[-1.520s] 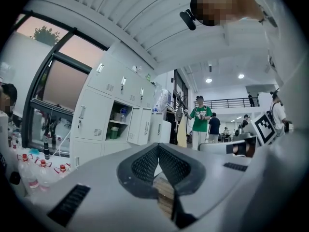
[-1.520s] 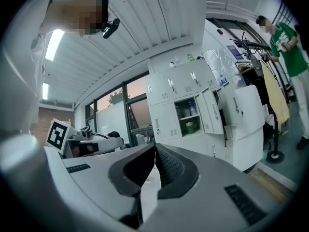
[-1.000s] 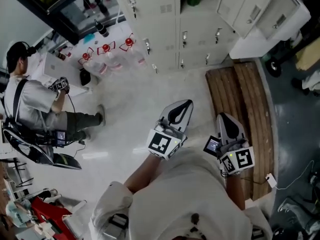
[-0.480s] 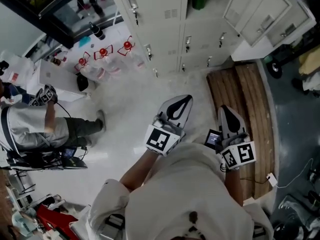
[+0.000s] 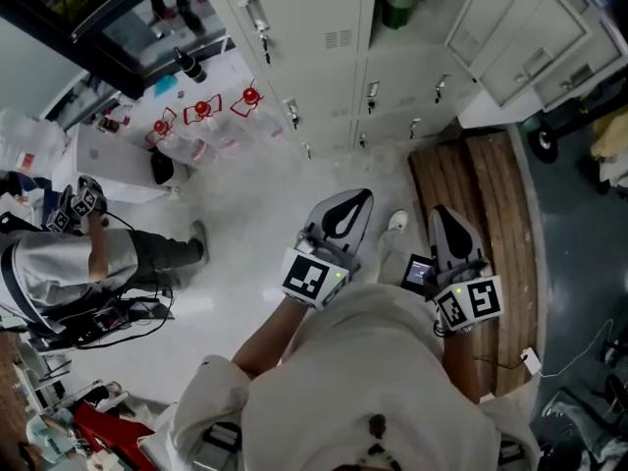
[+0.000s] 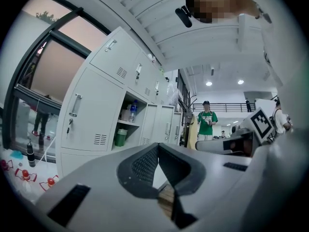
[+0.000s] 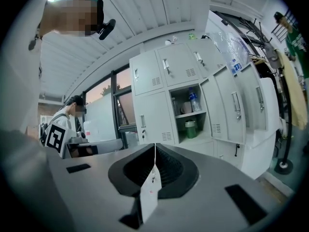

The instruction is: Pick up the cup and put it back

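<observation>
The green cup (image 5: 397,10) stands upright, tall side up, on the low shelf of the open locker (image 7: 203,122). A water bottle (image 7: 193,100) is on the shelf above it. The cup is straight ahead of both grippers and well apart from them.

The left gripper (image 5: 363,196) and the right gripper (image 5: 438,212) both point at the locker. The cup sits about in the middle between them, so I cannot tell which hand is nearer.

Both have their jaws pressed together and hold nothing. I think one must get close, open up, and take the cup by its sides.
</observation>
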